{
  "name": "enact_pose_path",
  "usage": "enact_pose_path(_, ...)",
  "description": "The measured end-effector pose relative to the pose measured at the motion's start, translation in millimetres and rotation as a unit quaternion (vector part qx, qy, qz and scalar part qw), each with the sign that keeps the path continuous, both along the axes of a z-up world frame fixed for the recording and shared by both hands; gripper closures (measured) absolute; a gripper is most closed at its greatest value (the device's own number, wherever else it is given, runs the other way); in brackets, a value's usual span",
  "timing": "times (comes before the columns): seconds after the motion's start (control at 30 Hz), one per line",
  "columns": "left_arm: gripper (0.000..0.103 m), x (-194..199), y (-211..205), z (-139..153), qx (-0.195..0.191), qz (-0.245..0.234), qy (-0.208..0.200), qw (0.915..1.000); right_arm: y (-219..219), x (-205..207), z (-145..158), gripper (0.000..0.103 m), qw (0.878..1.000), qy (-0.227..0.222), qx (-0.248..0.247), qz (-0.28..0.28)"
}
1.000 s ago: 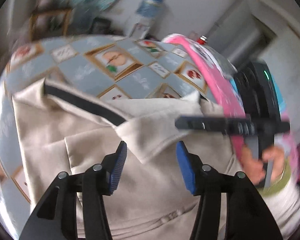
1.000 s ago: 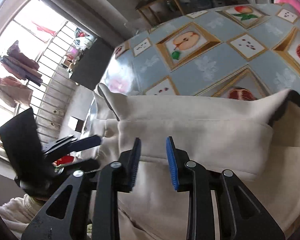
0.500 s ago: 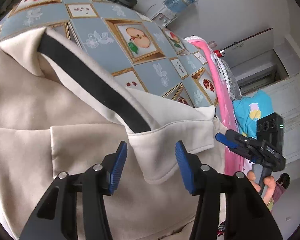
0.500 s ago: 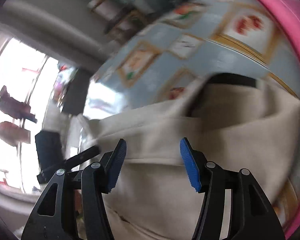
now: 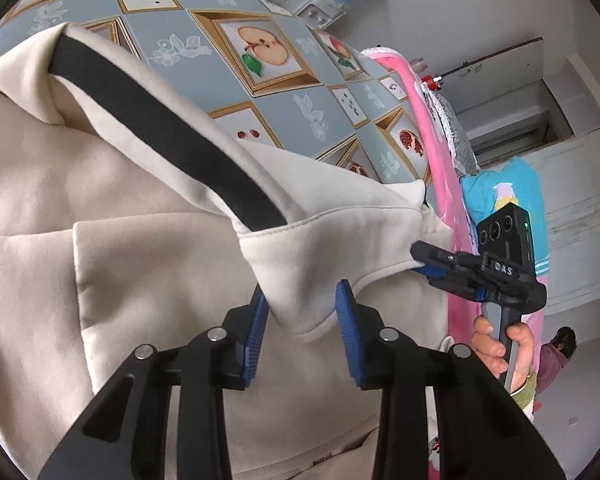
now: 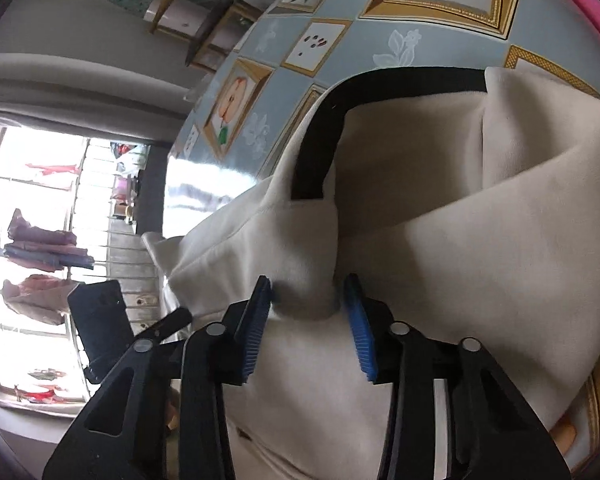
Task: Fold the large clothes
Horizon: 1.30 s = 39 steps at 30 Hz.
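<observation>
Garment [image 5: 148,264] is bunching between both closing grippers [image 5: 300,320] [image 6: 308,312], pinching hem at 6 o'clock; thin bites risk slipping.

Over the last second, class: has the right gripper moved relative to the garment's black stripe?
Yes. The right gripper has moved along the cream garment to the near end of the black stripe; its jaws have just been closing on bunched cloth there.

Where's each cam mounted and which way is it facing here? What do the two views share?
Left wrist: on the left claw, looking down along its fingers at the beige garment; right claw and its hand show at right.
Right wrist: on the right claw, looking down at the garment, window beyond; left claw shows at left.
Shared: garment, black band, fruit tablecloth.
</observation>
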<state>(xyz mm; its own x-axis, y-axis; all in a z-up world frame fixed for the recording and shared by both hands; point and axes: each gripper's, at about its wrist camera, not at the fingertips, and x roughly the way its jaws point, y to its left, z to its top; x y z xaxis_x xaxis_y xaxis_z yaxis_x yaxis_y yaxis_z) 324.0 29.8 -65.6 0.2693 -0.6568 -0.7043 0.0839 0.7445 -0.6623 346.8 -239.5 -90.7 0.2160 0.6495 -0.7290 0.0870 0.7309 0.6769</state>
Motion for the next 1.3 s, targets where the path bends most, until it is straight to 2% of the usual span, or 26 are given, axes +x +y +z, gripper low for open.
enact_pose_path(0.03,0.072,0.0,-0.6,0.0,0.004,-0.001,-0.001,1.0000,1.5,-0.1,-0.7,0.077,1.000,0.001,0.001,0.003)
enact_pose_path(0.1,0.081,0.3,-4.9,3.3,0.022,-0.010,-0.014,0.9996,8.2,-2.1,3.4,0.087,1.000,-0.010,0.004,0.019)
enact_pose_path(0.17,0.092,0.8,-7.9,11.2,0.056,-0.020,-0.041,0.9974,13.0,-4.4,11.5,0.090,0.999,-0.024,-0.001,0.032)
enact_pose_path(0.27,0.095,10.9,-12.5,19.9,0.106,-0.028,-0.077,0.9911,19.8,-1.3,19.5,0.091,0.998,-0.041,-0.023,0.044)
enact_pose_path(0.37,0.095,27.5,-17.8,21.2,0.157,-0.033,-0.107,0.9811,28.9,7.9,20.9,0.092,0.996,-0.050,-0.051,0.049)
enact_pose_path(0.63,0.094,63.6,-30.5,15.1,0.232,-0.046,-0.145,0.9609,40.7,42.4,12.9,0.092,0.990,-0.074,-0.110,0.036)
enact_pose_path(0.73,0.094,69.4,-35.2,8.7,0.250,-0.059,-0.148,0.9551,42.9,45.3,12.7,0.092,0.987,-0.086,-0.128,0.042)
enact_pose_path(0.87,0.094,63.1,-31.1,7.6,0.237,-0.072,-0.131,0.9598,44.8,31.3,11.4,0.091,0.982,-0.095,-0.144,0.078)
enact_pose_path(0.97,0.094,52.4,-30.5,7.2,0.235,-0.084,-0.135,0.9588,41.5,23.3,10.9,0.091,0.980,-0.097,-0.146,0.088)
enact_pose_path(1.03,0.094,49.7,-32.7,7.2,0.237,-0.081,-0.139,0.9580,39.2,21.3,12.2,0.089,0.982,-0.092,-0.145,0.082)
enact_pose_path(1.07,0.094,49.6,-32.7,7.1,0.236,-0.078,-0.138,0.9586,38.3,19.5,14.1,0.082,0.982,-0.089,-0.149,0.076)
enact_pose_path(1.1,0.094,49.7,-32.2,7.0,0.234,-0.076,-0.136,0.9595,37.8,17.5,18.3,0.067,0.980,-0.090,-0.161,0.069)
enact_pose_path(1.17,0.094,49.1,-30.7,7.1,0.230,-0.075,-0.134,0.9611,33.1,9.9,35.1,0.046,0.969,-0.113,-0.216,0.047)
enact_pose_path(1.23,0.094,48.3,-29.3,7.0,0.226,-0.075,-0.134,0.9620,25.4,-0.2,56.1,0.045,0.953,-0.140,-0.268,0.017)
enact_pose_path(1.3,0.094,47.9,-29.9,7.1,0.227,-0.075,-0.136,0.9614,23.9,-5.4,71.2,0.045,0.946,-0.159,-0.284,-0.002)
